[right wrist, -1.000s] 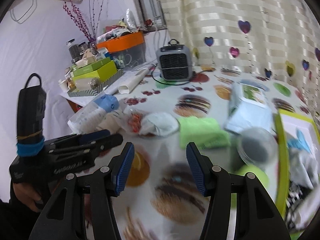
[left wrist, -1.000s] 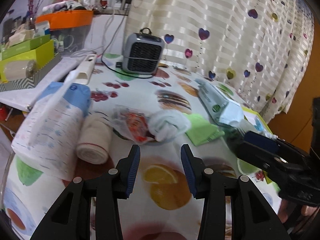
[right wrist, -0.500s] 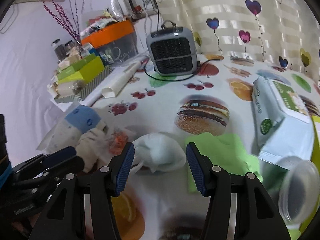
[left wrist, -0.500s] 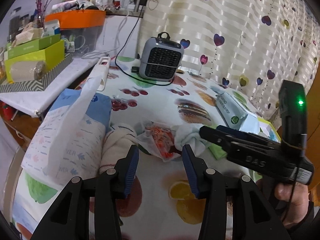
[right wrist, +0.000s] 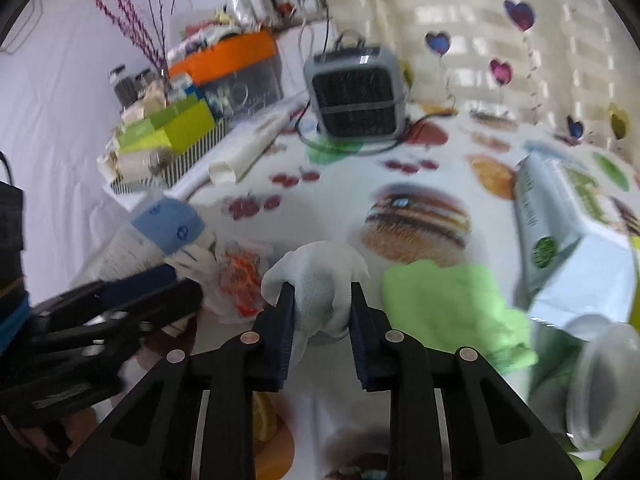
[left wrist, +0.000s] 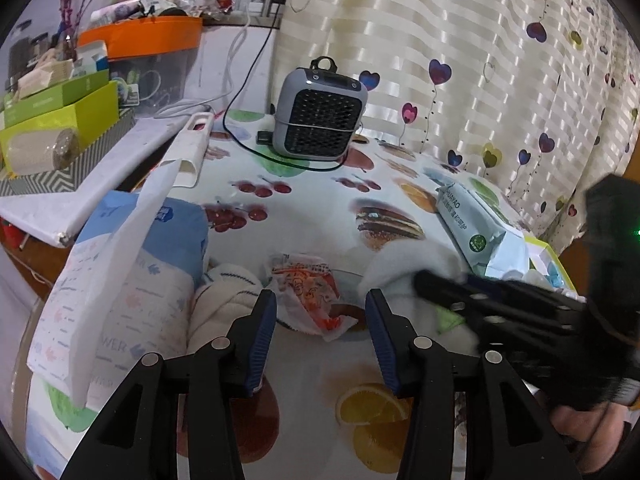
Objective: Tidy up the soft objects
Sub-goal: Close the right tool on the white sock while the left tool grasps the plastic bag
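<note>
White sock [right wrist: 320, 276] pinched between right gripper [right wrist: 322, 320] jaws, left gripper [left wrist: 320, 332] jaws spread, empty

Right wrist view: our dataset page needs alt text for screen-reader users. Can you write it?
The right tool has its two fingers around a bundled white cloth on a fruit-print tablecloth. A green cloth lies to its right, an orange-print plastic bag to its left, and the left tool at far left.
</note>
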Demonstrator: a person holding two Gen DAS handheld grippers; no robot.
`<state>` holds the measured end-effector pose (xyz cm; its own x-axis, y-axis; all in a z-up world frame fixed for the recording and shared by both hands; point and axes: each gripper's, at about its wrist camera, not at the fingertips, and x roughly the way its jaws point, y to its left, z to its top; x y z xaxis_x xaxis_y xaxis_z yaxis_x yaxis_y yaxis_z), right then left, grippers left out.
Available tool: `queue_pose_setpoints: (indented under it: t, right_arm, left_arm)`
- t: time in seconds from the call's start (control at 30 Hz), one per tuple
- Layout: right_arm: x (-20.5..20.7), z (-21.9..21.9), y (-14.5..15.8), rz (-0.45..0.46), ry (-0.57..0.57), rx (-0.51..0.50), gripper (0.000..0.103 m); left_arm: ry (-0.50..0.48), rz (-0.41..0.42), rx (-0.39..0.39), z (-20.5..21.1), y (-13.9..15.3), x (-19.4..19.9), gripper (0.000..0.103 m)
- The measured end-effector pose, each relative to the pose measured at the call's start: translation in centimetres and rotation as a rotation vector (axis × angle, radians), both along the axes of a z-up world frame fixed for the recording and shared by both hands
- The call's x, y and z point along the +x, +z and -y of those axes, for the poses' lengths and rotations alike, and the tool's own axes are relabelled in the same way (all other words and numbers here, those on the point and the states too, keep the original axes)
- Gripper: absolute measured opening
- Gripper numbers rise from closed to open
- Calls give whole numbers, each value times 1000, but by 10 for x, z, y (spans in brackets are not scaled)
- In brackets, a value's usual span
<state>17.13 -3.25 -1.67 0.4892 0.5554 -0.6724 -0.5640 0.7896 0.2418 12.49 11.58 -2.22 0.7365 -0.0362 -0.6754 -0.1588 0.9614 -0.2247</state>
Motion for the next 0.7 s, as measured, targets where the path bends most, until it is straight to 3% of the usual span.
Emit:
queue_pose_setpoints:
  t: [0.23, 0.5, 0.7]
  right_arm:
    - [-11, 28, 21, 38, -63, 38, 26]
    - [-16, 44, 26, 38, -85, 62, 26]
    - [-20, 55, 31, 47, -101, 77, 26]
  left_arm:
    - [7, -6, 43, 4, -1, 21, 51]
    - [-21, -83, 135, 20, -24, 54, 51]
    - [5, -96, 253, 33, -34, 58, 51]
